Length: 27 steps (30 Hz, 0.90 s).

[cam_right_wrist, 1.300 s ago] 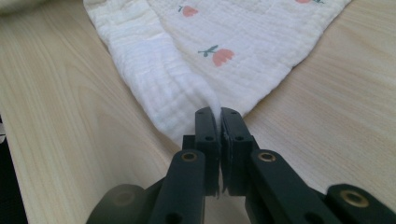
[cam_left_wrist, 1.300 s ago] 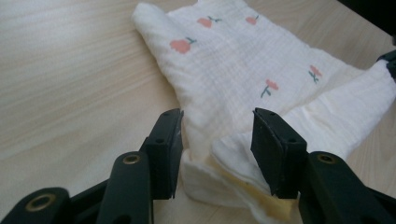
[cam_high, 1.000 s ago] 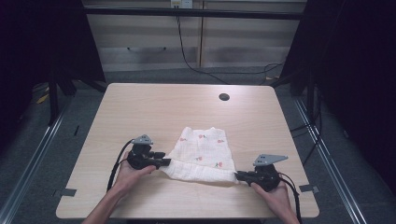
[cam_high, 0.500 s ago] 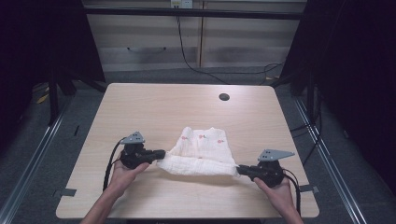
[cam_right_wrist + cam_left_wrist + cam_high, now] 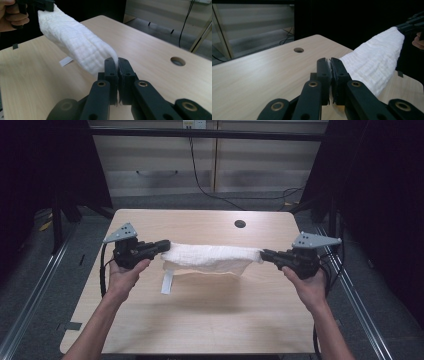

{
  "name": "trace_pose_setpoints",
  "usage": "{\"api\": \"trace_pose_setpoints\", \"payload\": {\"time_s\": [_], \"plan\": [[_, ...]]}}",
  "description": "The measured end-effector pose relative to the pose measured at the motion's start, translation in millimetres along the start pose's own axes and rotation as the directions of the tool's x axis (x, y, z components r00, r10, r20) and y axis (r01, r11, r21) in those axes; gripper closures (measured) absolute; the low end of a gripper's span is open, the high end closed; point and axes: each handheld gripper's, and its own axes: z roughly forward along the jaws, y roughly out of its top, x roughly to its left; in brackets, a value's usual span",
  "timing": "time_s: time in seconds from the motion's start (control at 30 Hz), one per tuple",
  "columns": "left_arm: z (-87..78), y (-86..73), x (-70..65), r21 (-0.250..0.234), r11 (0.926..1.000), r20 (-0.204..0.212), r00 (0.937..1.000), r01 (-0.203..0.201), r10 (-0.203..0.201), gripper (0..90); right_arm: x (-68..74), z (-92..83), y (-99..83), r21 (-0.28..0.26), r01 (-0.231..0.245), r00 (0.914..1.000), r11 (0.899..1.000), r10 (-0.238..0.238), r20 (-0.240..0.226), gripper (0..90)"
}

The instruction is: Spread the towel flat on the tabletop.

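Above the wooden table (image 5: 200, 320), both grippers' fingers pinch a white waffle-textured cloth (image 5: 210, 257) stretched between them

My closed jaws hide the white cloth's (image 5: 210, 258) pinched corners; my forearms run off the table's (image 5: 210, 330) near edge.

White cloth (image 5: 210, 258) hangs stretched, raised above table.

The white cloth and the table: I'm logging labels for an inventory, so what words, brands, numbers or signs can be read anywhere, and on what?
None can be read.
The white cloth, held up between the left gripper and the right gripper, shows no print.
Its hanging strip looks blank.
The table is bare wood.
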Motion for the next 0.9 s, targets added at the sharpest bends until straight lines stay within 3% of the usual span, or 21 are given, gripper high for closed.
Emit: {"api": "trace_pose_setpoints", "payload": {"time_s": [0.17, 0.33, 0.47, 0.53, 0.6, 0.7, 0.73, 0.77, 0.9], "plan": [[3.1, 19.7, 10.6, -0.024, 0.9996, -0.038, 0.9992, -0.013, 0.012, 86.2, -10.9, 0.6, 23.3, -0.035, -0.005, 1.0000, 0.999, 0.005, -0.002, 87.5], [14.6, 40.6, 29.0, -0.027, 0.9996, -0.081, 0.9967, -0.007, 0.005, 86.2, -32.6, 18.3, 51.5, -0.038, -0.027, 0.9995, 0.999, 0.028, 0.013, 87.5], [26.5, 55.8, 45.7, -0.042, 0.9989, -0.115, 0.9933, -0.018, 0.013, 86.2, -47.7, 32.7, 60.2, -0.058, -0.050, 0.9982, 0.997, 0.052, 0.029, 87.5], [29.2, 55.0, 47.7, -0.050, 0.9987, -0.110, 0.9940, -0.012, 0.006, 86.1, -53.8, 40.4, 55.7, -0.070, -0.070, 0.9969, 0.995, 0.072, 0.031, 87.5], [36.3, 46.3, 49.3, -0.032, 0.9994, -0.124, 0.9922, -0.013, 0.008, 86.1, -55.5, 44.8, 50.6, -0.061, -0.078, 0.9963, 0.995, 0.080, 0.032, 87.5], [48.1, 16.8, 51.9, 0.021, 0.9997, -0.114, 0.9935, 0.015, -0.012, 85.9, -57.2, 61.9, 11.8, 0.004, -0.113, 0.9934, 0.994, 0.113, 0.021, 87.5], [51.7, 4.8, 52.8, 0.035, 0.9989, -0.108, 0.9937, 0.033, -0.029, 85.9, -57.2, 61.9, 11.8, 0.004, -0.113, 0.9934, 0.994, 0.113, 0.021, 87.5], [54.8, -7.5, 53.4, 0.047, 0.9975, -0.106, 0.9933, 0.052, -0.047, 85.9, -55.7, 69.7, -14.0, 0.043, -0.142, 0.9899, 0.989, 0.141, 0.009, 87.5], [58.9, -52.5, 46.0, 0.101, 0.9912, -0.082, 0.9936, 0.086, -0.077, 85.9, -46.8, 78.6, -54.8, 0.105, -0.162, 0.9864, 0.981, 0.164, -0.009, 87.5]]}}
